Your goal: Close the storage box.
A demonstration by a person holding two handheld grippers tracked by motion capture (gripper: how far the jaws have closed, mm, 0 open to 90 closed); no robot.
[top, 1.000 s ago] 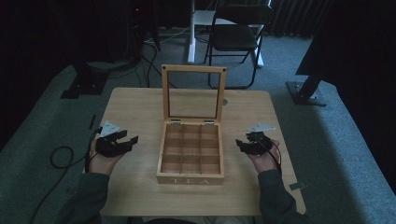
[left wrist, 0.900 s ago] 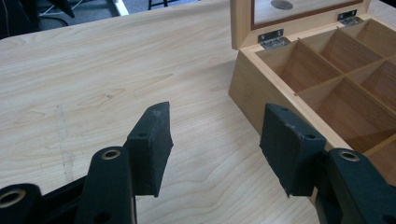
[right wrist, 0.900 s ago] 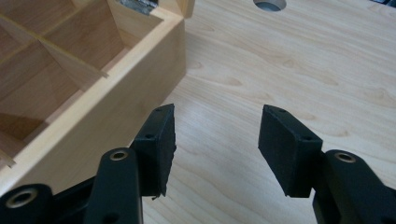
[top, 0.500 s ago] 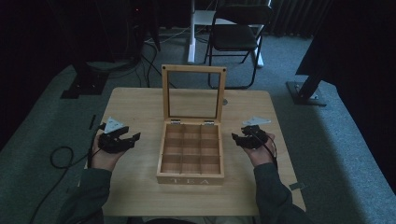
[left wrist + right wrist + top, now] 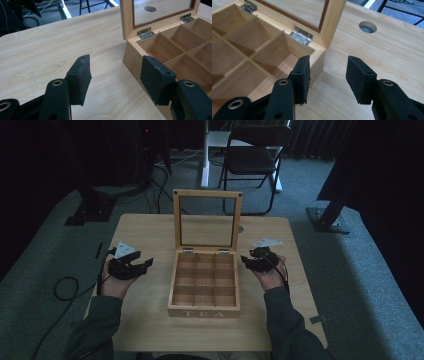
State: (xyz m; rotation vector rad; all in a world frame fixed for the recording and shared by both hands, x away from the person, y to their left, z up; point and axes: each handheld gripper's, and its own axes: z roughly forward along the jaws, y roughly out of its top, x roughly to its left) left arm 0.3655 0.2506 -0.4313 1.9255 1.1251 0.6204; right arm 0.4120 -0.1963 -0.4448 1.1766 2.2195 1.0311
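- The tea box [image 5: 205, 282] sits in the middle of the table [image 5: 150, 320], its near wall lettered "TEA" toward the person.
- Its compartments, a grid of wooden dividers, hold nothing that can be seen.
- The left gripper [image 5: 142, 266] rests in the person's left hand on the left side of the table, near the box but apart from it. Its jaws stand wide apart with nothing between them; in the left gripper view [image 5: 115, 80] they frame the box's left wall and bare tabletop.
- The right gripper [image 5: 248, 261] is held just beside the box's far right corner. Its jaws have just been closing, yet a clear gap remains and nothing lies between them; in the right gripper view [image 5: 328, 77] they straddle that corner without pressing on it.
- At the box's far edge the glass-paned lid [image 5: 206, 220] stands upright on two metal hinges.
- Farther right of the lid, a round hole [image 5: 367, 26] pierces the tabletop.
- Beyond the table, a dark folding chair [image 5: 252, 160] stands on the carpet.
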